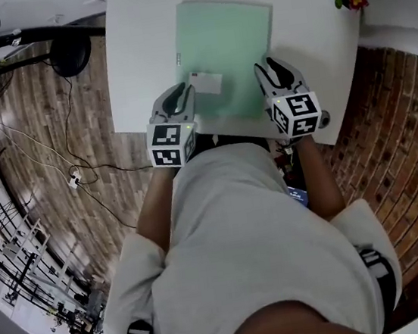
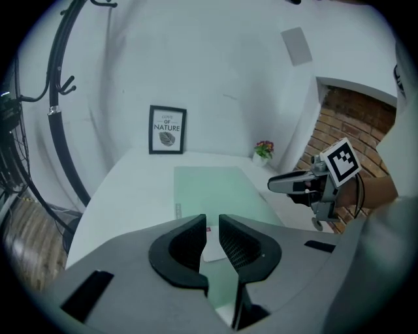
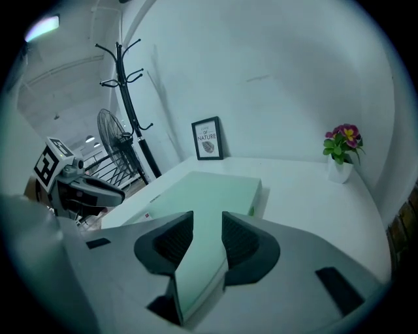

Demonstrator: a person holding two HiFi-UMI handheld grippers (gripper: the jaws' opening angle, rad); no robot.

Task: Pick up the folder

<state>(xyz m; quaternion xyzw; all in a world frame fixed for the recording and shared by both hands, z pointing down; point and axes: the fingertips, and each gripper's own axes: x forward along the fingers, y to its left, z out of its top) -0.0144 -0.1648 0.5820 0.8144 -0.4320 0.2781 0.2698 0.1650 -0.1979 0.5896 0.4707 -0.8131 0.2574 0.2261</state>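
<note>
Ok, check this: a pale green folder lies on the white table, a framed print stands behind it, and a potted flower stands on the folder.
One error: the potted flower stands on the white table near its far right corner, apart from the pale green folder, as the right gripper view shows. The rest holds.

The right gripper [image 3: 208, 223] has its jaws apart, with the near end of the pale green folder [image 3: 210, 190] showing between them, untouched. The folder lies flat on the white table [image 3: 307, 196]. A framed picture [image 3: 208, 139] stands at the far edge and a potted flower [image 3: 343, 153] at the far right.
</note>
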